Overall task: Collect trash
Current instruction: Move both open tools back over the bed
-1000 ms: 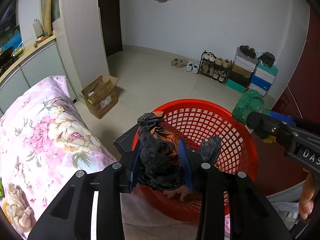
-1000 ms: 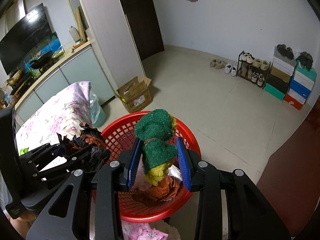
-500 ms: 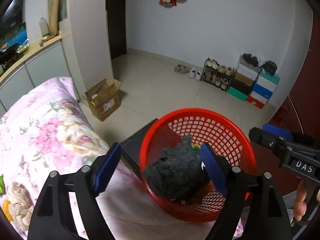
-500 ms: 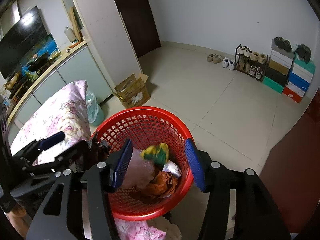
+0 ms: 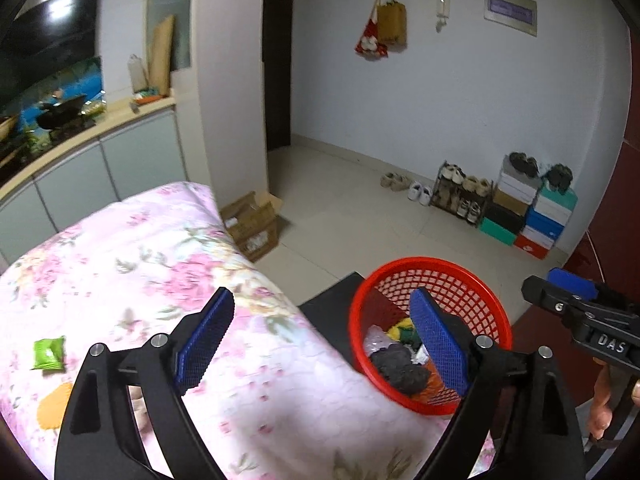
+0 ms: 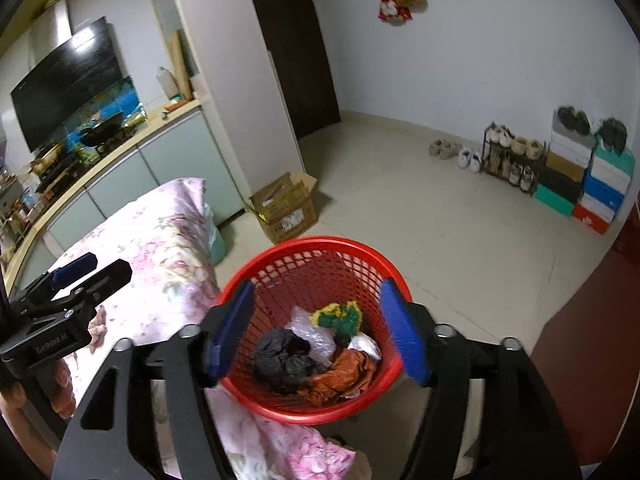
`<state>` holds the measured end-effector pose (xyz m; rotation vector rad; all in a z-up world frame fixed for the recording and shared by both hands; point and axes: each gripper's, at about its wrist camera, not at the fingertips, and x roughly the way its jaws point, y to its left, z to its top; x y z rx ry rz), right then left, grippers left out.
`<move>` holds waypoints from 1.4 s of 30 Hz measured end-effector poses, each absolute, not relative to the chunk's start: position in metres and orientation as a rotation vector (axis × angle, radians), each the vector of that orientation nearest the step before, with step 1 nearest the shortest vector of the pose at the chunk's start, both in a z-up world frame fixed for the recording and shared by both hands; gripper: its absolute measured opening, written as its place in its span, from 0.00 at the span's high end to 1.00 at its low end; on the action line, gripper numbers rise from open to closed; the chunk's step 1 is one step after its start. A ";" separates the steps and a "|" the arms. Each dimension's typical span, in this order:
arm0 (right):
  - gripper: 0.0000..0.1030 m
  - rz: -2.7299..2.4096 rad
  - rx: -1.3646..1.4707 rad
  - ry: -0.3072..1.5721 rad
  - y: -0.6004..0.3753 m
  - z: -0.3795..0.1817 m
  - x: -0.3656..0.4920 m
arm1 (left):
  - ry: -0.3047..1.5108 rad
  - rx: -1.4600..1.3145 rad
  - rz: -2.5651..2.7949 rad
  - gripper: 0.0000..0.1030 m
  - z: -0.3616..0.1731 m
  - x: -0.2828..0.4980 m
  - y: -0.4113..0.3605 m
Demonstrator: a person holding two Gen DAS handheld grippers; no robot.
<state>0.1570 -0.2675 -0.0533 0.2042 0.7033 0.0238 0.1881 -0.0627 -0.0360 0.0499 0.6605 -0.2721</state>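
A red mesh basket point(image 5: 486, 308) point(image 6: 320, 256) stands beside the flowered pink bedspread point(image 5: 140, 260) point(image 6: 160, 248). It holds a black crumpled bag point(image 6: 282, 354) point(image 5: 398, 366), a green-yellow sponge point(image 6: 338, 314), clear plastic point(image 6: 308, 326) and orange-brown wrapping point(image 6: 344, 372). My left gripper point(image 5: 322, 340) is open and empty, above the bed's edge left of the basket. My right gripper point(image 6: 316, 334) is open and empty above the basket. A green packet point(image 5: 49, 353) and an orange piece point(image 5: 54, 406) lie on the bed at left.
A cardboard box point(image 5: 252, 224) point(image 6: 284, 208) sits on the tiled floor by the white pillar. A shoe rack point(image 6: 508, 162) and stacked shoe boxes point(image 6: 584, 184) stand against the far wall. A low cabinet point(image 5: 80, 168) runs behind the bed.
Both grippers opened and dropped their loads into the basket: the left the black bag, the right the green sponge. Both then drew back; the left one swung left over the bed.
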 end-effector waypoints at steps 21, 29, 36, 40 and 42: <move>0.17 0.165 0.088 0.614 -0.184 -0.012 0.132 | 0.597 0.005 -0.068 0.15 -0.019 0.120 0.036; 0.16 0.221 0.057 0.599 -0.153 -0.003 0.126 | 0.593 -0.042 0.031 0.15 -0.018 0.097 0.085; 0.16 0.280 0.047 0.599 -0.126 -0.001 0.125 | 0.582 -0.102 0.139 0.15 -0.013 0.076 0.136; 0.16 0.317 0.039 0.609 -0.110 -0.002 0.126 | 0.567 -0.138 0.226 0.15 -0.008 0.061 0.173; 0.16 0.335 0.033 0.612 -0.103 -0.003 0.126 | 0.558 -0.145 0.268 0.15 -0.006 0.053 0.188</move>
